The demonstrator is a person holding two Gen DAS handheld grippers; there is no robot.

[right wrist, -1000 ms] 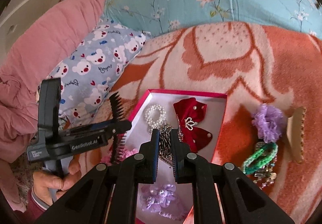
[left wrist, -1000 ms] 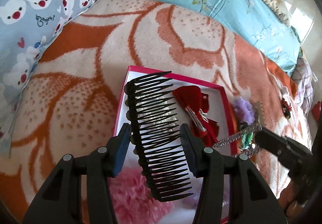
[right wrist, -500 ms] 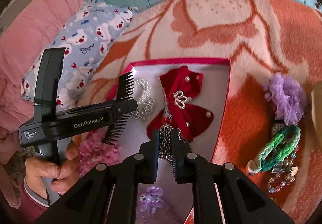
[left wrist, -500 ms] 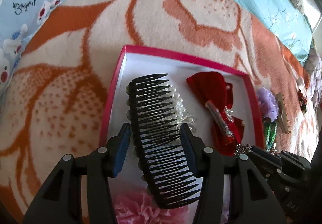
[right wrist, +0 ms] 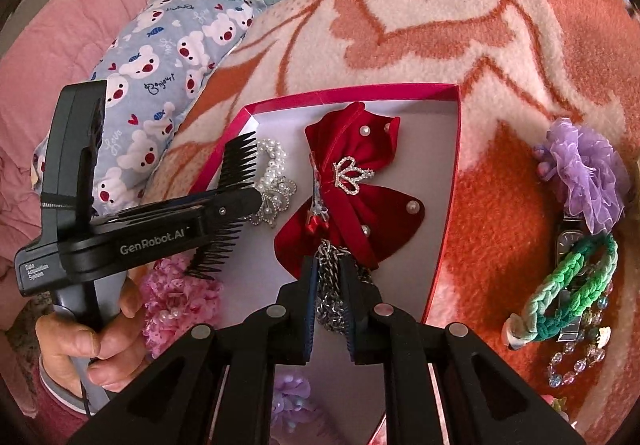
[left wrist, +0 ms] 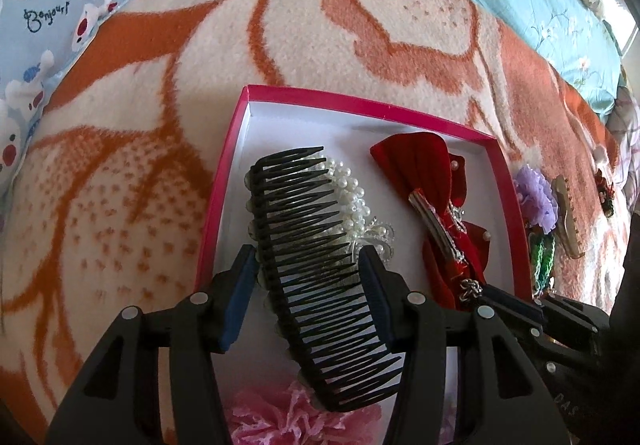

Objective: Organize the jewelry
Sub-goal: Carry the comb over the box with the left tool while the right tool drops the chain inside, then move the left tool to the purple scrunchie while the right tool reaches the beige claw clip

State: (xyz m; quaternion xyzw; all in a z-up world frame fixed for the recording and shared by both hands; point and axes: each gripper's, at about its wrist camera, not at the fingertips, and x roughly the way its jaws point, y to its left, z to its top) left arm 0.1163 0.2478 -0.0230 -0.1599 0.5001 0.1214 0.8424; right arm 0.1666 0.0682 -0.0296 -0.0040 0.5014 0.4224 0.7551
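Left wrist view: my left claw (left wrist: pixel 308 293) half-open, clamping black comb (left wrist: pixel 320 269) above box (left wrist: pixel 360 107).
Right wrist view only: hand (right wrist: pixel 86 341); my right claw (right wrist: pixel 330 309) opening, chain (right wrist: pixel 330 285) between pads.
Box contents: red bow (right wrist: pixel 352 185), pearl bracelet (right wrist: pixel 274 181), pink flower (right wrist: pixel 176 301) near corner.

A: Partly hidden behind the black comb (left wrist: pixel 320 269): pearl hairpiece (left wrist: pixel 352 197), inside the pink box (left wrist: pixel 224 181).

B: Cut off at the picture's bottom edge, near that box's corner: pink flower (left wrist: pixel 296 421), purple flower (right wrist: pixel 290 391).
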